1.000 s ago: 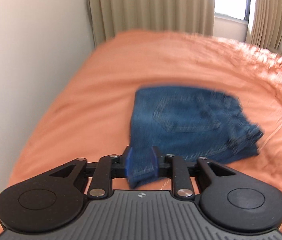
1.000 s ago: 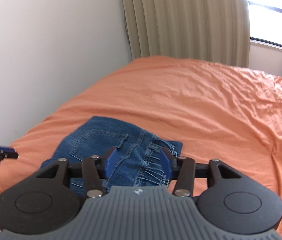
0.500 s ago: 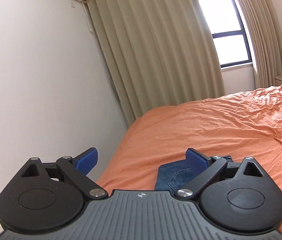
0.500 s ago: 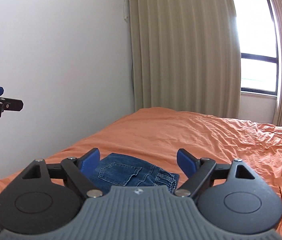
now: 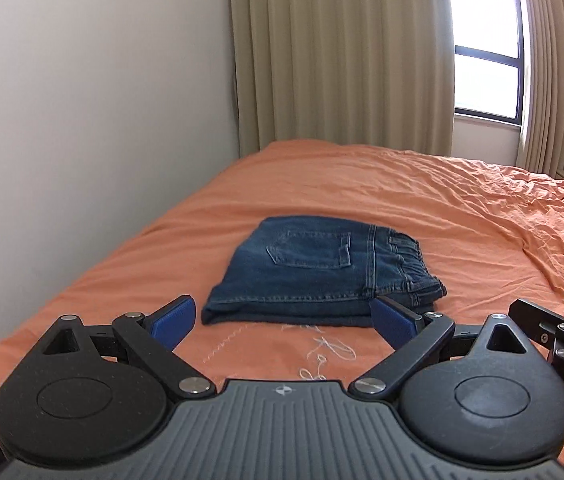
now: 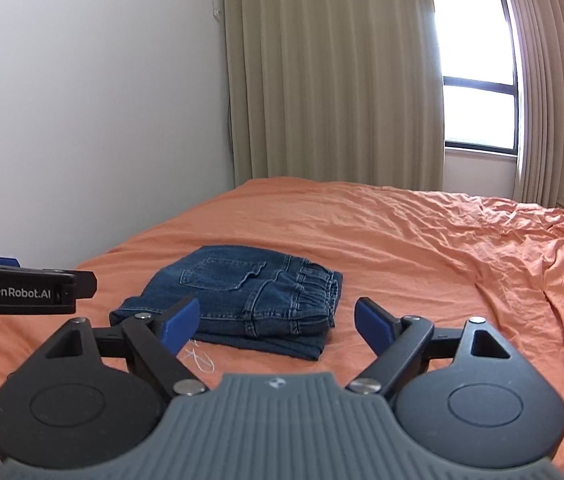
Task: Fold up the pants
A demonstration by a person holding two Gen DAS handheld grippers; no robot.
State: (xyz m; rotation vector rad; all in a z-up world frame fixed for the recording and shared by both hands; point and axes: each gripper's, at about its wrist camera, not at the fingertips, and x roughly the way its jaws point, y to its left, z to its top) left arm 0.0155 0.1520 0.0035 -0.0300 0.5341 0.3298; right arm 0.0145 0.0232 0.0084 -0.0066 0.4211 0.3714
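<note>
So the dark blue denim pants (image 5: 321,276) are sitting folded in a neat rectangle, back pocket up, on the wrinkly orange bedsheet (image 5: 421,208). The left gripper (image 5: 282,322) and right gripper (image 6: 276,322) both have jaws spread wide with nothing between them, hovering just short of the pants.

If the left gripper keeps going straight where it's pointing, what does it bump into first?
Probably the bare orange bedsheet just short of the folded jeans, since the left gripper tilts downward; depth is hard to judge.
</note>
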